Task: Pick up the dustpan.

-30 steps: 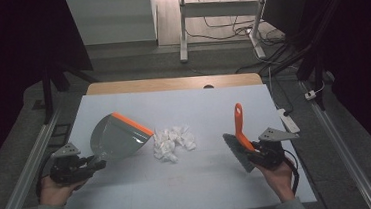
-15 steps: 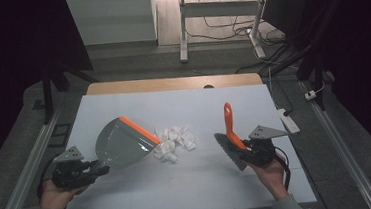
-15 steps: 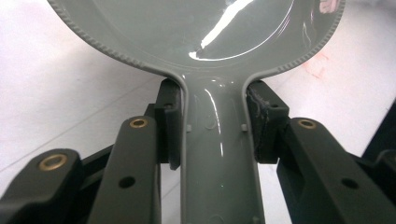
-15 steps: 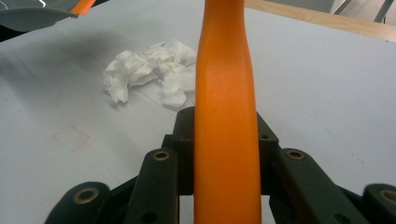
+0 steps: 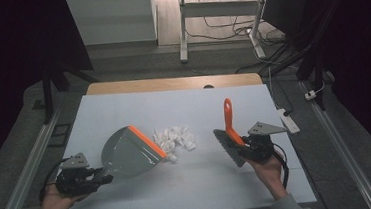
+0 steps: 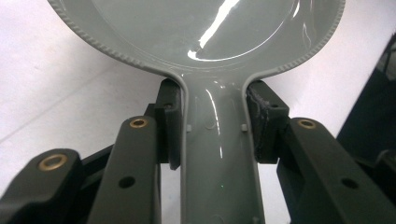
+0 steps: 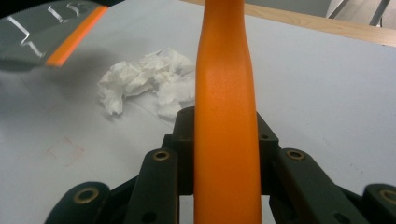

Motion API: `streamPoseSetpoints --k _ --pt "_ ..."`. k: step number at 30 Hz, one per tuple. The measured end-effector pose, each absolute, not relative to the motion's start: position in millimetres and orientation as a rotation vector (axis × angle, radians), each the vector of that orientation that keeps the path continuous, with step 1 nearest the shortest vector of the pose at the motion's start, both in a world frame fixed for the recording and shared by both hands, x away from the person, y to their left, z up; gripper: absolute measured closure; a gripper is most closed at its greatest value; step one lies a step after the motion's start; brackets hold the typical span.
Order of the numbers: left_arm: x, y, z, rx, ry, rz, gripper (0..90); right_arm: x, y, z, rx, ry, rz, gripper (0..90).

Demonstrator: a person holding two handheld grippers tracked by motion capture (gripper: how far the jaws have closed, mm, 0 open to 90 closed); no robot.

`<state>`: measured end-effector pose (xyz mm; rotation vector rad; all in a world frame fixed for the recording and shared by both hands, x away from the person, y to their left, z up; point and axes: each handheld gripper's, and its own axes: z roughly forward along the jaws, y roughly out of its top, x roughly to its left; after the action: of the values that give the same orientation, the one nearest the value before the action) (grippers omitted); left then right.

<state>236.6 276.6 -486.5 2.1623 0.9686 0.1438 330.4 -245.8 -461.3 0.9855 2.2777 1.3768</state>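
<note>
Dustpan [image 5: 129, 153] first, since it sits farthest to my left: it is grey with an orange lip, and my left gripper [image 5: 86, 178] has its jaws clamped on the pan's grey handle, one black pad pressed to each side of the neck. In the left gripper view the pan's bowl [image 6: 205, 32] reads glossy and bare (nothing lies in the part I can see). From the high view its orange lip points toward the middle of the white table [image 5: 180, 195], and it lies just beside a heap of crumpled white paper [image 5: 175, 138], with the nearest scrap at the lip's lower end; I cannot tell whether they touch. All the paper rests on the tabletop, outside the pan. Farther right, well apart from the heap, my right gripper [image 5: 247, 147] has its jaws closed on a hand brush [image 5: 230, 131], gripping the orange handle near its base; the handle stands up and away from me, the dark bristle head angled down to the left. The right gripper view shows that handle [image 7: 226, 116] squeezed between the pads.
</note>
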Motion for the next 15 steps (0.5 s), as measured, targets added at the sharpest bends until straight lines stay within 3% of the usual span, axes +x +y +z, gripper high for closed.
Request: streamPoseSetpoints --k 15 --pt "233.0 270.6 -497.0 2.274 0.932 0.106 61.4 349.3 -233.2 -463.5 1.0 2.276 1.394 70.6"
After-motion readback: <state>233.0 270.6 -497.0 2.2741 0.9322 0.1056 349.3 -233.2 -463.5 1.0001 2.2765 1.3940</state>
